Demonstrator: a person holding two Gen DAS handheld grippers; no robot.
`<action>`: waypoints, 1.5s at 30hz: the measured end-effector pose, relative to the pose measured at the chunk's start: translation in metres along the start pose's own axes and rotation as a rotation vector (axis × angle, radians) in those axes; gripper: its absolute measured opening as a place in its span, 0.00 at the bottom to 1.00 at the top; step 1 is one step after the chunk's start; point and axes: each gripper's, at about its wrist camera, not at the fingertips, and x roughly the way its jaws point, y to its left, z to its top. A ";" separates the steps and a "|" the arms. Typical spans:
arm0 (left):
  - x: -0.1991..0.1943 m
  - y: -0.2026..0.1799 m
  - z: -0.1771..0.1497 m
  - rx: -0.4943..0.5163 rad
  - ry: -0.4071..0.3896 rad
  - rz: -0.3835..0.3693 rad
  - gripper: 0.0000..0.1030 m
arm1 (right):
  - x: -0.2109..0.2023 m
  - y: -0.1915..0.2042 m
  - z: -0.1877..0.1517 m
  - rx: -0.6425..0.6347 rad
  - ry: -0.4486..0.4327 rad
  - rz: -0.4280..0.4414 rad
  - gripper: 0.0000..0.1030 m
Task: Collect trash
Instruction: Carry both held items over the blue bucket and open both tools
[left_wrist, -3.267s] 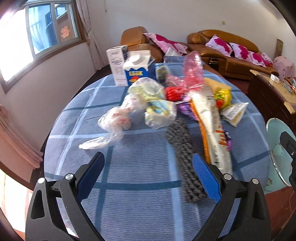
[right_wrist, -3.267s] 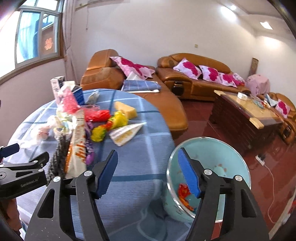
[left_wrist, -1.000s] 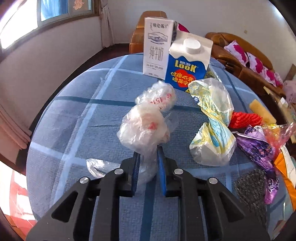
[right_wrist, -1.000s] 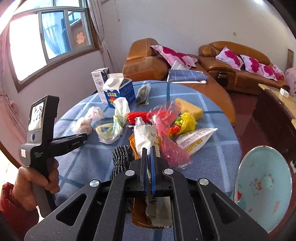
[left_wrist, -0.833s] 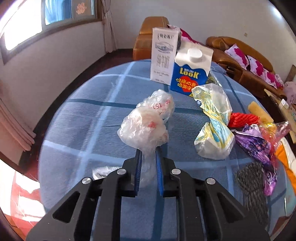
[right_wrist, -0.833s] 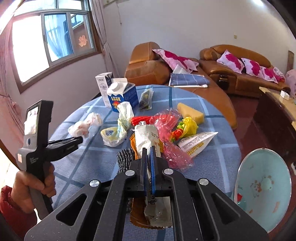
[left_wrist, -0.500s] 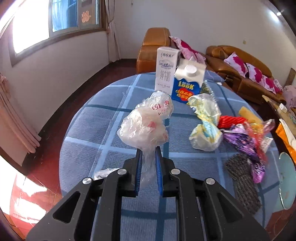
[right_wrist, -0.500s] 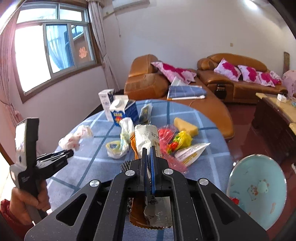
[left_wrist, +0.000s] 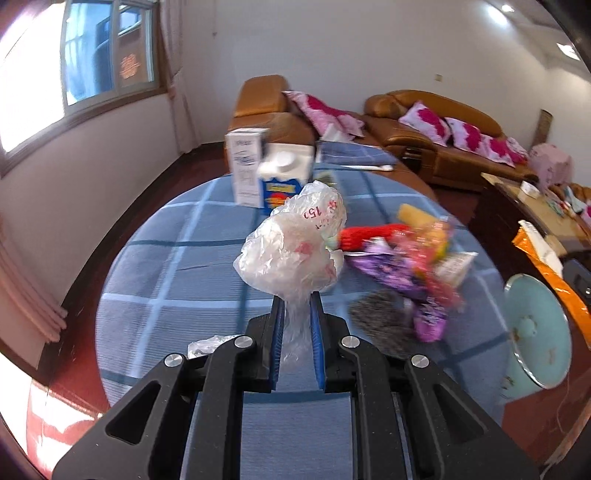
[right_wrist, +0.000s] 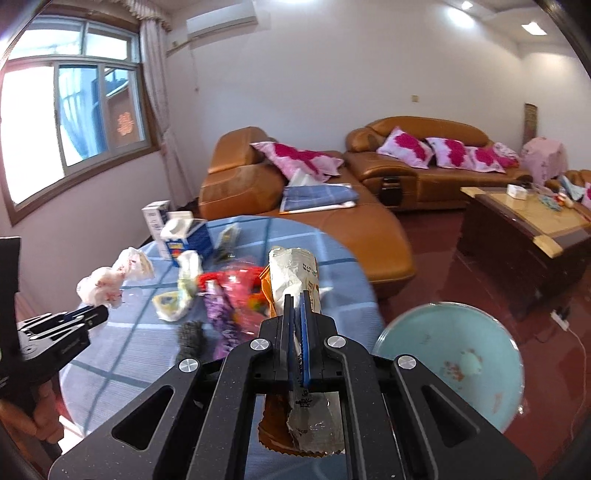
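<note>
My left gripper (left_wrist: 297, 306) is shut on the neck of a crumpled clear plastic bag (left_wrist: 295, 247) with red print, held up above the round table with the blue checked cloth (left_wrist: 177, 266). The same plastic bag (right_wrist: 110, 277) shows at the left of the right wrist view, in the left gripper (right_wrist: 94, 314). My right gripper (right_wrist: 296, 299) is shut on a long white and orange snack wrapper (right_wrist: 293, 277), lifted off the table. A pale blue bin (right_wrist: 461, 362) stands on the floor to the right of the table; the same bin (left_wrist: 535, 325) shows in the left wrist view.
Left on the table: two cartons (left_wrist: 266, 177), a red net (left_wrist: 369, 232), a purple wrapper (left_wrist: 399, 273), a dark mesh scrubber (left_wrist: 376, 321), a yellow-white bag (right_wrist: 173, 299). Brown sofas (right_wrist: 332, 184) and a low wooden table (right_wrist: 524, 229) stand beyond. A hand (right_wrist: 33, 417) holds the left gripper.
Both grippers have risen and drawn back from the table with their loads. The plastic bag has come clear of the cloth, and the snack wrapper hangs free from the right gripper.
</note>
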 end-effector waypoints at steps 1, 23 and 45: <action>-0.003 -0.008 -0.001 0.013 -0.003 -0.012 0.13 | -0.002 -0.006 -0.002 0.004 -0.002 -0.016 0.04; -0.015 -0.159 -0.018 0.272 -0.005 -0.218 0.14 | -0.016 -0.113 -0.033 0.140 -0.002 -0.235 0.04; 0.015 -0.284 -0.046 0.456 0.094 -0.356 0.14 | 0.025 -0.187 -0.069 0.265 0.107 -0.327 0.04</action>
